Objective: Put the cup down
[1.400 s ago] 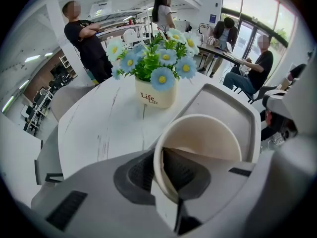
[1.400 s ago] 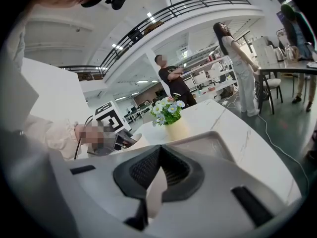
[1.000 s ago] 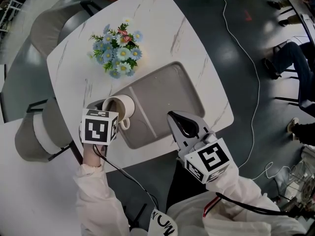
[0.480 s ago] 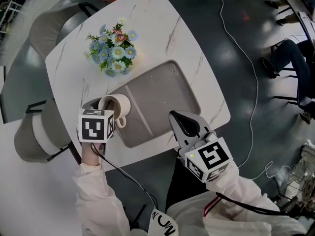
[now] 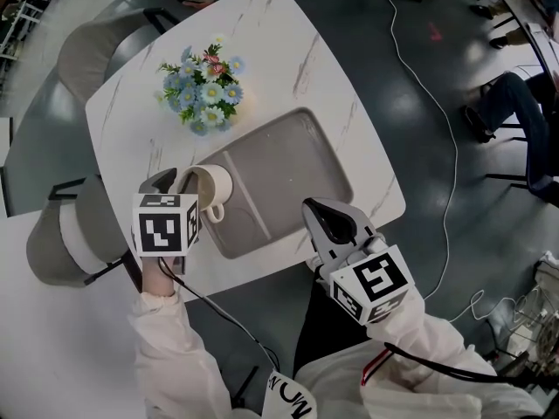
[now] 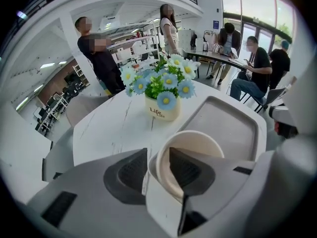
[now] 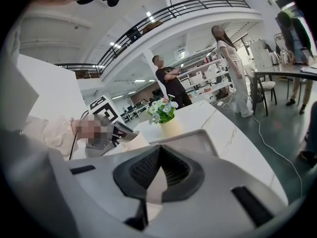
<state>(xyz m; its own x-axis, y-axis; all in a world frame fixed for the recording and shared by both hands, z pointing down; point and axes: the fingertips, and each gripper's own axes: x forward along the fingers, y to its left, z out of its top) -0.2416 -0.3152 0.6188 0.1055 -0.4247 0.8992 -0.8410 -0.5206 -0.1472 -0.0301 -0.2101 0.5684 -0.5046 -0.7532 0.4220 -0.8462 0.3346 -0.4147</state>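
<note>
A cream cup (image 5: 210,184) with a handle stands upright at the left end of the grey tray (image 5: 297,160). My left gripper (image 5: 179,183) straddles the cup's wall, and its jaws are opening. In the left gripper view one pad is inside the cup (image 6: 190,150) and the other outside, with a gap beside the wall, so my left gripper (image 6: 158,165) no longer presses on it. My right gripper (image 5: 323,215) hovers over the table's near edge, right of the tray. My right gripper (image 7: 158,148) has its pads meeting, with nothing between them.
A small pot of blue and white flowers (image 5: 203,90) stands on the white marble table (image 5: 288,42) behind the tray. Grey chairs (image 5: 74,234) sit at the table's left side. A white cable (image 5: 428,85) runs across the floor on the right. People stand beyond the table.
My left gripper's jaws have spread apart from the cup's wall and the gripper has slid slightly left. The cup stays upright on the tray. The right gripper has barely moved.
</note>
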